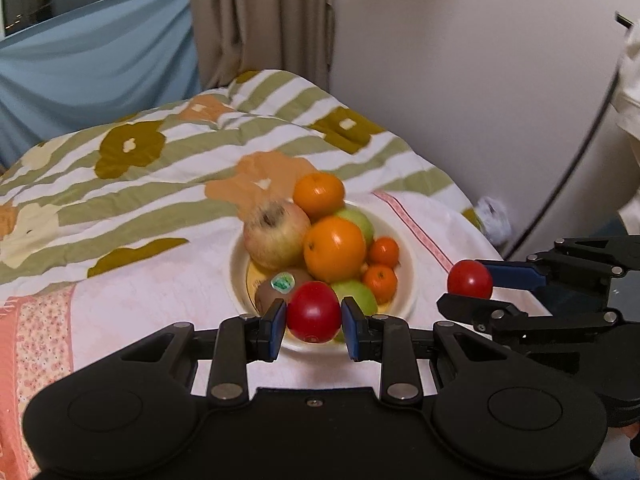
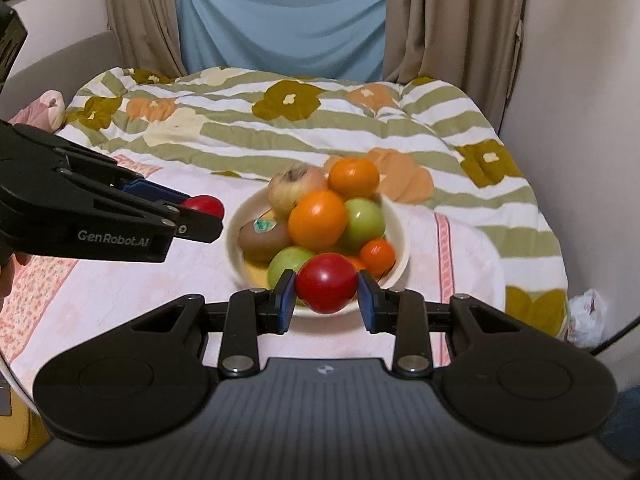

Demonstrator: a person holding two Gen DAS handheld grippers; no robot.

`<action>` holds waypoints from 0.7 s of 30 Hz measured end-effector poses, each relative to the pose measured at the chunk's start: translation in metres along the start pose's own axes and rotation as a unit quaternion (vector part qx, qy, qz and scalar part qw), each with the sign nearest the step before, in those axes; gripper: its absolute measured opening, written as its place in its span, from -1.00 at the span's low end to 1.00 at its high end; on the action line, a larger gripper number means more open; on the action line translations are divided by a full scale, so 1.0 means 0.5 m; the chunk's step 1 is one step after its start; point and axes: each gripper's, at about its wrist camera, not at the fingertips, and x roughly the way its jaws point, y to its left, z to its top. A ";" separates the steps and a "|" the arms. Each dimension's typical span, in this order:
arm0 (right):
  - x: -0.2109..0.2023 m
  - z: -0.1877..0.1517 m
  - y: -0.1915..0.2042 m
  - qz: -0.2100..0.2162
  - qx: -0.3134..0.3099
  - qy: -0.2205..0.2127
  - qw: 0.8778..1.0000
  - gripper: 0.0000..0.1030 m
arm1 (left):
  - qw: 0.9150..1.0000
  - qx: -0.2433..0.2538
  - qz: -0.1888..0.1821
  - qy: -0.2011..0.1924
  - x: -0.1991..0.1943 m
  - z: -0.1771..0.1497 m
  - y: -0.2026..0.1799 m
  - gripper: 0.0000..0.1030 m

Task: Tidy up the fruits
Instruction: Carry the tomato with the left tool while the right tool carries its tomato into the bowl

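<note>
Left tongs [image 1: 314, 312] grip a red tomato [image 1: 314, 312]; right tongs [image 2: 326, 283] pinch another tomato [image 2: 326, 283]. Both hover just above a fruit bowl [image 2: 400, 240] on the bed [image 2: 120, 300]. Carry them level with steady pressure, since tomatoes bruise easily.

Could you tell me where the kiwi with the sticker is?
The kiwi lies at the bowl's left edge in the right wrist view, below the apple.
</note>
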 end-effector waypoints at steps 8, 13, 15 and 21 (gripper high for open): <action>0.074 0.046 -0.068 0.023 -0.017 0.002 1.000 -0.08 | 0.999 -0.031 0.036 0.003 0.068 0.050 0.016 -0.36; 0.130 0.058 -0.094 0.039 -0.027 0.015 0.999 -0.08 | 0.997 -0.036 0.068 0.014 0.125 0.068 0.032 -0.36; 0.147 0.058 -0.100 0.046 -0.030 0.019 0.998 -0.08 | 0.996 -0.039 0.076 0.021 0.143 0.070 0.039 -0.36; 0.178 0.055 -0.119 0.059 -0.029 0.029 0.997 -0.08 | 0.994 -0.047 0.089 0.042 0.184 0.072 0.056 -0.35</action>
